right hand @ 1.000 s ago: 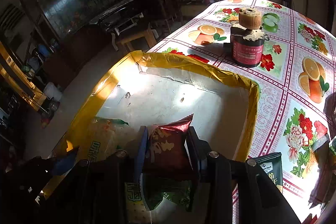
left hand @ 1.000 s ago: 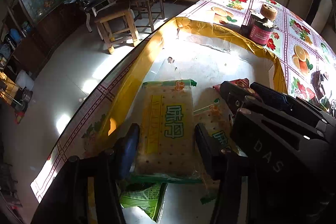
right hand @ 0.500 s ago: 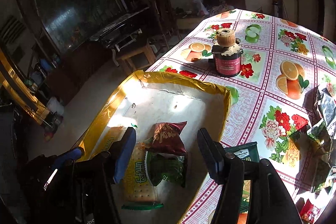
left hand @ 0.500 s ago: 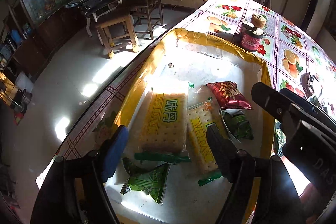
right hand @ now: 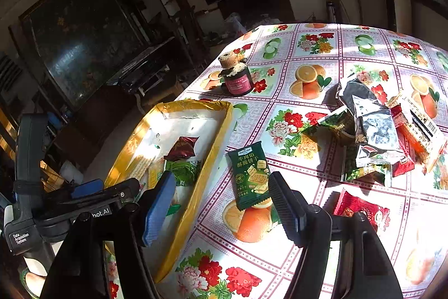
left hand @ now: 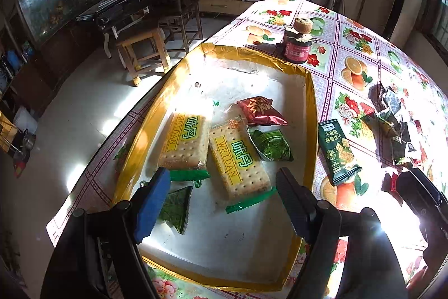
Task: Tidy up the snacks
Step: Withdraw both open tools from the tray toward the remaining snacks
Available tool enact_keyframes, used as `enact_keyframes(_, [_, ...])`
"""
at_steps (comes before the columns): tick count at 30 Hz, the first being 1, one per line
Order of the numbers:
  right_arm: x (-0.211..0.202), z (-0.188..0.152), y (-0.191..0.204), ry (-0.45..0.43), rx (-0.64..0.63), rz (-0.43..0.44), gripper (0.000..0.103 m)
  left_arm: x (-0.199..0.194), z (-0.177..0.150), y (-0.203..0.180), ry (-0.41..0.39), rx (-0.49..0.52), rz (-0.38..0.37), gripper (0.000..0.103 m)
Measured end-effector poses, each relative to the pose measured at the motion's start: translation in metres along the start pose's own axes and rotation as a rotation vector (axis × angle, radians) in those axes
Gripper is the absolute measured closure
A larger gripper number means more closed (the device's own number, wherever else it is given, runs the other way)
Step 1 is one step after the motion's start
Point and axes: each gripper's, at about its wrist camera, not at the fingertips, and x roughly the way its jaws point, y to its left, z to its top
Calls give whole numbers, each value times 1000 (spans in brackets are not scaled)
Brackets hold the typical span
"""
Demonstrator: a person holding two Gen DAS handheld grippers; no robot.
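Left tool [left hand: 221,201]: jaws parted, just been opening, nothing gripped; hovers above the yellow-rimmed tray [left hand: 310,102]. Below it, left to right: green packet [left hand: 175,208] by the blue pad, two cracker packs [left hand: 183,142] [left hand: 238,159] side by side, second green packet [left hand: 273,145], red packet [left hand: 260,111] beyond. Dark red jar [left hand: 296,46] stands past the tray's far rim.
Right tool [right hand: 221,208]: jaws parted, just been opening, empty; over the desk [right hand: 308,108]. Dark green biscuit packet [right hand: 250,175] lies between its fingertips, beside the tray. Heap of loose wrappers [right hand: 375,131] to its right; red packet on the desk [right hand: 361,210] nearer.
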Motion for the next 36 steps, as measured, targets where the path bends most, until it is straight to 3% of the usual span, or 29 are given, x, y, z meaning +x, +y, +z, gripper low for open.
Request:
enact_keyframes(17, [-84, -58, -115, -51, 179, -157, 26, -26, -25, -77, -8, 144, -63, 25])
enact_keyframes(29, [-100, -70, -143, -66, 225, -168, 26, -33, -31, -106, -6, 198, -63, 25])
enact_keyframes(36, [-99, -74, -147, -54, 229, -165, 26, -21, -30, -104, 42, 179, -82, 25])
